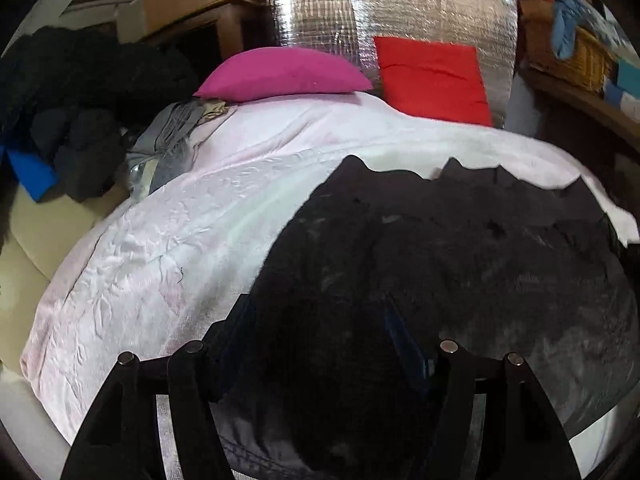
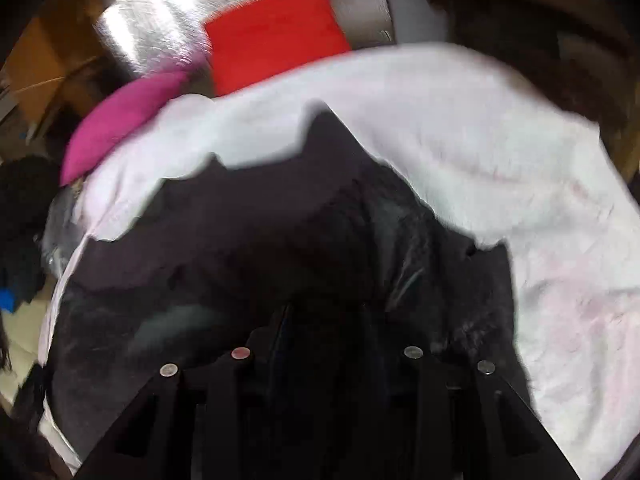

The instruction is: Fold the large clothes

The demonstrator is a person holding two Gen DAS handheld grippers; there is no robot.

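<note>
While your left gripper (image 1: pixel 320 320) stands apart over the black garment (image 1: pixel 460 264), spread on the pale sheet (image 1: pixel 168 248) from six to three o'clock, nothing looks pinched. At the right wrist, your right gripper (image 2: pixel 326 320) sits narrowed in dark cloth at six o'clock; grip unclear. Likely step: taking the near hem; next, lift toward twelve.

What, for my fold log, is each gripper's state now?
Left gripper: jaws apart over the black garment; grip cannot be told.
Right gripper: closed on the black garment.
</note>
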